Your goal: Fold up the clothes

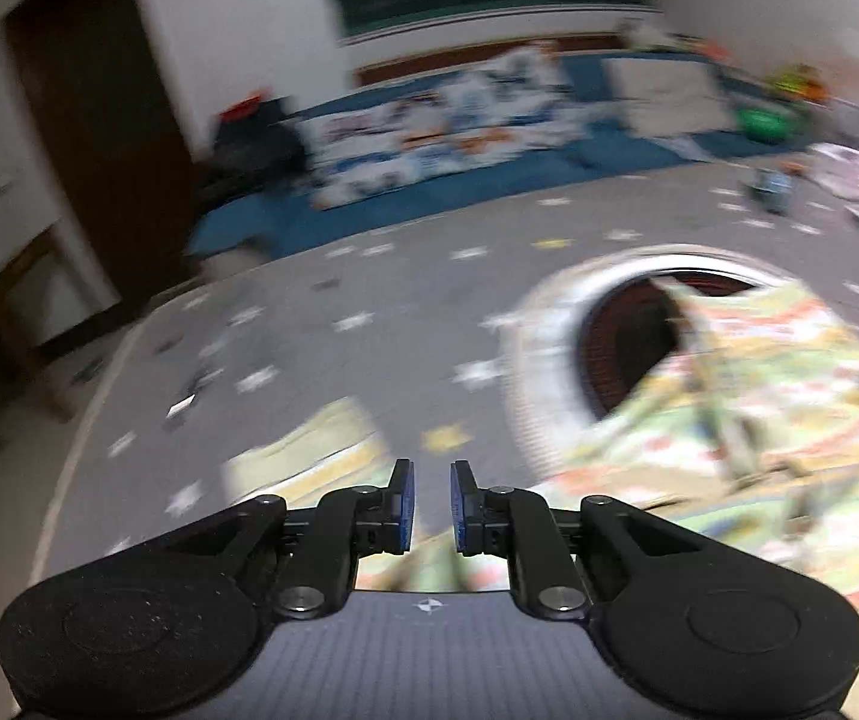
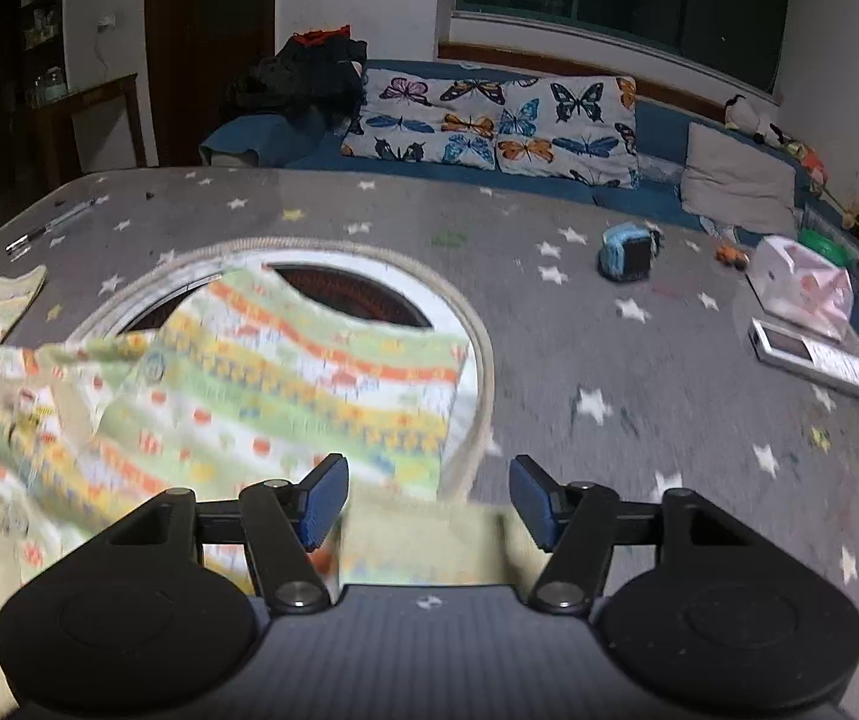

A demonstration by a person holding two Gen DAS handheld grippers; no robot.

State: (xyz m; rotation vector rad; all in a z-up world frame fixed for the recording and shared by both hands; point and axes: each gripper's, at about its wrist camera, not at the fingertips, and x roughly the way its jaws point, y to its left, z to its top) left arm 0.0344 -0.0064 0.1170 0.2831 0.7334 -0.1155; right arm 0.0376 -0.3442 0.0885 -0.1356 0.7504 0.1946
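Striped pastel garment (image 2: 285, 384) rumpled (partly over a round opening), left jaws slightly apart, right jaws open, neither gripping.

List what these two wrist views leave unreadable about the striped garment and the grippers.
- Striped garment: its near and left parts run off the frame or under the right gripper body in the right wrist view, so its full outline is unknown.
- Left wrist view: motion blur smears the garment's pattern and folds.
- Left gripper: narrow gap; blur hides whether cloth sits between the pads.
- Round opening: the garment covers most of it.
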